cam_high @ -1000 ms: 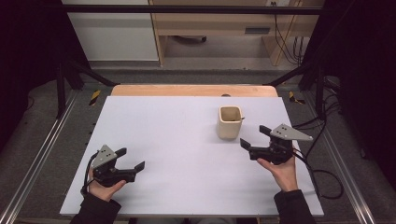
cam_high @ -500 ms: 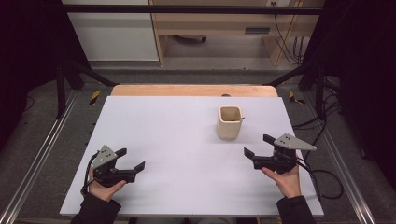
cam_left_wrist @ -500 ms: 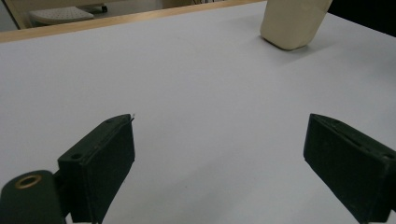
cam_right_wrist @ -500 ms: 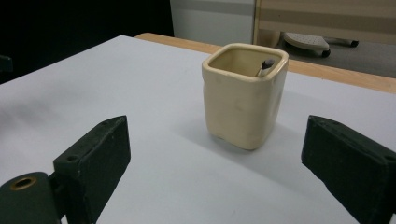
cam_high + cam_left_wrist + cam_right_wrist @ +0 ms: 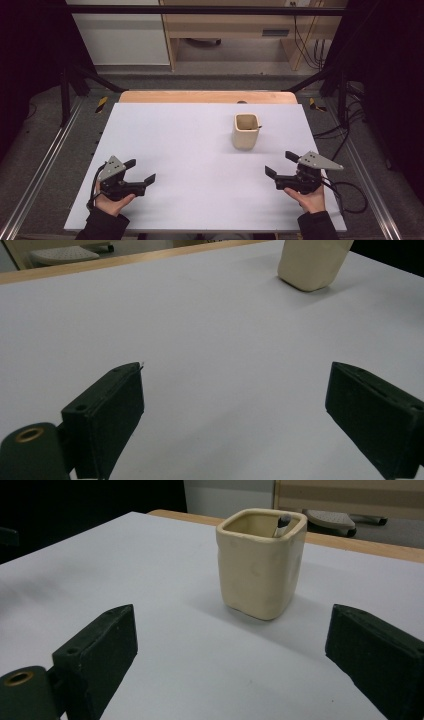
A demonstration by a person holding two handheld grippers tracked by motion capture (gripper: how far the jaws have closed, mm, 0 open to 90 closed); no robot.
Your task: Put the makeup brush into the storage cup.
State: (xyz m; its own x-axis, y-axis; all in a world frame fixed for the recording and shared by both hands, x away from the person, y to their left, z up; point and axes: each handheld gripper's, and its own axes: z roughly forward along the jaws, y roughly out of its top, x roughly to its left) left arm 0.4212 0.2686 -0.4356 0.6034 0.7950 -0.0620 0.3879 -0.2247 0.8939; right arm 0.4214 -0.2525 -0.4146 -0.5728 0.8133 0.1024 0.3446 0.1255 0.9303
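R gripper (image 5: 278, 166) has pulled back from the cup (image 5: 246, 131) toward the near edge of the worktop (image 5: 190, 140) since 1 s ago; it was just beside the cup's right side, now sits near the near-right corner. L gripper (image 5: 139, 170) unchanged, near the near-left corner. Cup hasn't shifted.

I read both grippers as released: jaws spread wide, nothing between them, in both gripper views and from above.

Cup: cream, squarish, upright, standing right of centre on the worktop, closer to the far edge than the near one. A thin dark-tipped stick (image 5: 282, 522) leans inside against its far-right inner corner; can't tell what it is.

R gripper view: cup (image 5: 261, 562) dead ahead, framed between the jaws but well apart from them. L gripper view: cup (image 5: 312, 262) far off at upper right, top cut off.
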